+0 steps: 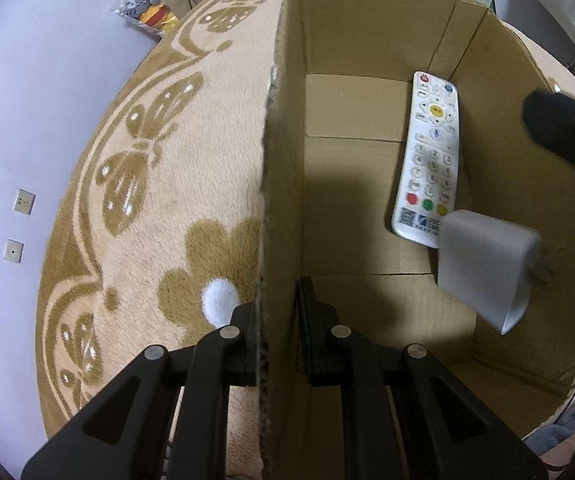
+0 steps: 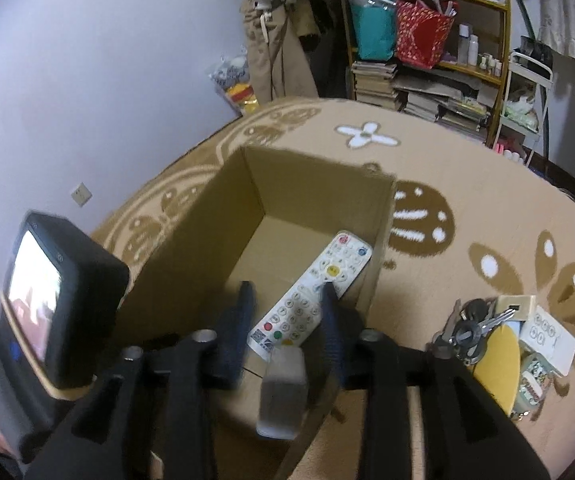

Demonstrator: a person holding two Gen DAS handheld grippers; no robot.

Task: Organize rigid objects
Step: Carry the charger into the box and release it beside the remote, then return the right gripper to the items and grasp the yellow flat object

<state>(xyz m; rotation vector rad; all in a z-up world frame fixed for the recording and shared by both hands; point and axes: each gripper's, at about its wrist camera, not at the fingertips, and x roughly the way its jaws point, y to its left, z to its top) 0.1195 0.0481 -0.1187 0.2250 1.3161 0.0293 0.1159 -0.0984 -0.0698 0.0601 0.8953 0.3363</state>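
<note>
The left gripper (image 1: 277,332) has its fingers closed on the near wall of the cardboard box (image 1: 367,32), steadying it, while the right gripper (image 2: 283,304) hovers over the box with its fingers spread and gripping nothing. A grey block (image 2: 283,388), blurred, sits just under them, seemingly dropping free. It looks hard, smooth and light, best pinched across its flat faces. Farther in, the white remote (image 1: 431,152) lies on the box floor against the right wall, stiff and slim, easiest held across its narrow sides.
</note>
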